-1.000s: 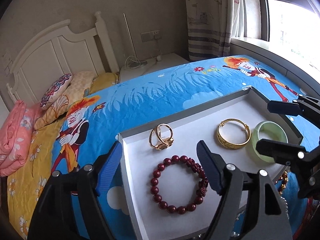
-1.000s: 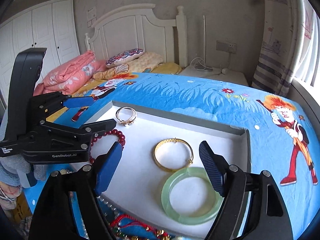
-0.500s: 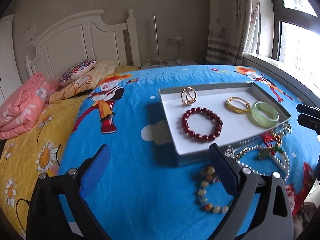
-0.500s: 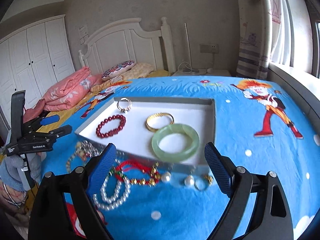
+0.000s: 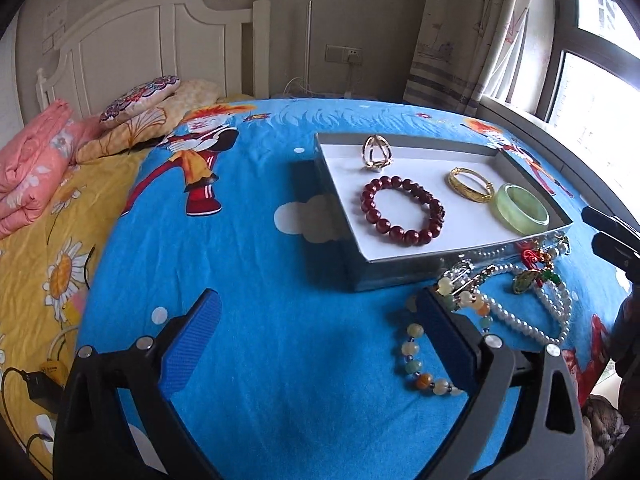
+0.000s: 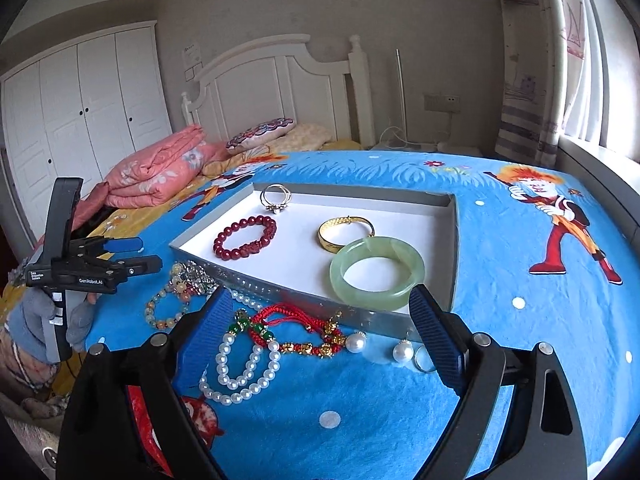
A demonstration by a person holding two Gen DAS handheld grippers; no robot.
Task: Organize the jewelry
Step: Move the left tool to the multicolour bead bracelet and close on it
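A shallow white tray (image 5: 472,236) (image 6: 400,208) lies on the blue bedspread. Inside it are a dark red bead bracelet (image 5: 402,209) (image 6: 246,237), a gold bangle (image 5: 470,184) (image 6: 346,231), a pale green jade bangle (image 5: 520,209) (image 6: 377,271) and a gold interlocked ring (image 5: 377,153) (image 6: 276,199). In front of the tray lie a pearl strand (image 6: 244,364) (image 5: 536,312), a red cord bracelet (image 6: 300,330), a pastel bead bracelet (image 5: 424,354) (image 6: 166,306), pearl earrings (image 6: 401,353) and a small ring (image 6: 424,360). My left gripper (image 5: 320,344) and my right gripper (image 6: 320,328) both stand open with nothing between the pads.
A folded pink quilt (image 6: 160,172) and pillows (image 6: 262,134) lie near the white headboard (image 6: 276,84). A window (image 5: 592,72) and striped curtain (image 5: 460,32) run along the right. A charger and cable (image 5: 36,388) lie on the yellow sheet at left.
Both grippers have pulled back from over the tray toward the near side of the bed, and the loose jewelry in front of the tray has come into view. Both sets of jaws stand wider.
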